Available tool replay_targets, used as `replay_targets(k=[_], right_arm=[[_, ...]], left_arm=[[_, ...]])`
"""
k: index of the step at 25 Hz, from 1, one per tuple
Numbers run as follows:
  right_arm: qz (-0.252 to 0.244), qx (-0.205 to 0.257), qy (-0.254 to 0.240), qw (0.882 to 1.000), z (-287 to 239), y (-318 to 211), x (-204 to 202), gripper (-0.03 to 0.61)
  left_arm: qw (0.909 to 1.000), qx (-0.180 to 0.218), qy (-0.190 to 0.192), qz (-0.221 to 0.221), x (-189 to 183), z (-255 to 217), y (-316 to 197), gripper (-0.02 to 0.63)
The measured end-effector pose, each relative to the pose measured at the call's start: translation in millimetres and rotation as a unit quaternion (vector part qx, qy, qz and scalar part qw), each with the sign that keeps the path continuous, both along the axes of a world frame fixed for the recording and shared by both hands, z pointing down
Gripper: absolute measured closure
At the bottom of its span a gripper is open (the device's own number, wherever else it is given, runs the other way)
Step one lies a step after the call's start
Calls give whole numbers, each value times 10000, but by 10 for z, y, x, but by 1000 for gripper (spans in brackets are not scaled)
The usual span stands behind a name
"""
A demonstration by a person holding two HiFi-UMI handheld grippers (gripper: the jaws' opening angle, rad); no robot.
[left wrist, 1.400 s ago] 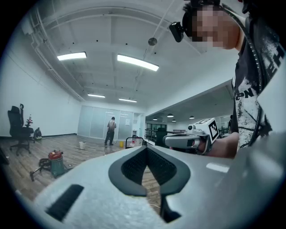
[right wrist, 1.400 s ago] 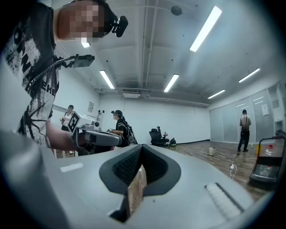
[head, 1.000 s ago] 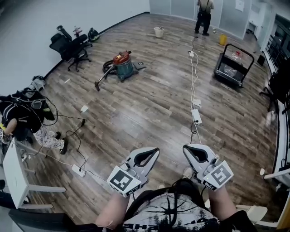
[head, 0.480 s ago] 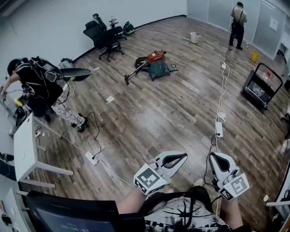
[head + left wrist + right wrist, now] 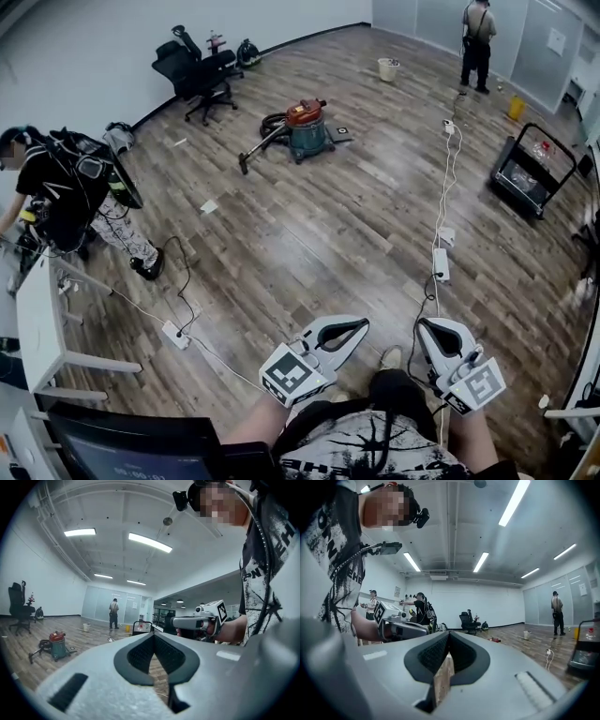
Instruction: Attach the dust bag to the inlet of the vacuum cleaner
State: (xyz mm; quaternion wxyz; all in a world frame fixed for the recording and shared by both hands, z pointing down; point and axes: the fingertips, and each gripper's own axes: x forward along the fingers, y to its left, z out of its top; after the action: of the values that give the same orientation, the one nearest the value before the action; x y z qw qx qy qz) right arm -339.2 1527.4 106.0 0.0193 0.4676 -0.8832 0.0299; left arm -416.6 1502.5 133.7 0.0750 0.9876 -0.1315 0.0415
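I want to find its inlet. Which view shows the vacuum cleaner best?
The head view: the vacuum cleaner shows whole from above, with its hose, though far off. The left gripper view shows it small, at the left. The right gripper view gives no clear sight of it.

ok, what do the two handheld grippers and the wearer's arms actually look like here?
Both are alike. The left gripper and right gripper have pale grey fingers lined with black ribbed pads, which frame a teardrop-shaped gap. Each carries a white cube with black square markers. The forearms are bare, and the wearer has on a white T-shirt with black print.
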Motion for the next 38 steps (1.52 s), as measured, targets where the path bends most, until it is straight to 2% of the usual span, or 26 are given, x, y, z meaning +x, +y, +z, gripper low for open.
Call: replay_targets(k=[4,7,11,16,19,23,27,28,30,34,38], right_arm=[[4,466,-152,9988,-118,-304,226,575],[-12,490,-163,9987,-58,-710,489,575],[-108,502,-292,9983,1,-1269,939,575],[-411,612,-317,9968,-61,-1971,1404,575],[-497,573,-204,9969,-23,-2380,1716,575],[-619,657,-219,9957,-15,-2783,1999,575],[-697,297,-114,9971,197,-3042,2169,575],[-707,248,-111,9971,229,-3107,2189,575],[-744,311,-207,9965,218,-3244,2185,575],[-771,458,-286,9956,221,-3596,2147,575],[-644,452,-233,9966,233,-4087,2153,575]], left_arm=[[9993,-158,-305,-147,162,148,-362,617],[9994,-192,-260,-142,368,229,-681,617],[9992,-217,-300,-157,863,263,-1200,617],[9999,-21,-158,-67,1455,57,-1825,617],[9997,181,97,-162,1784,-128,-2261,617],[9989,327,159,-298,2093,-179,-2677,617],[9991,204,-88,-374,2195,-84,-2928,617],[9990,219,-30,-399,2216,-103,-2988,617],[9987,204,57,-457,2228,-106,-3119,617],[9989,-61,-118,-456,2204,86,-3458,617],[9998,14,-37,-193,2250,99,-3960,617]])
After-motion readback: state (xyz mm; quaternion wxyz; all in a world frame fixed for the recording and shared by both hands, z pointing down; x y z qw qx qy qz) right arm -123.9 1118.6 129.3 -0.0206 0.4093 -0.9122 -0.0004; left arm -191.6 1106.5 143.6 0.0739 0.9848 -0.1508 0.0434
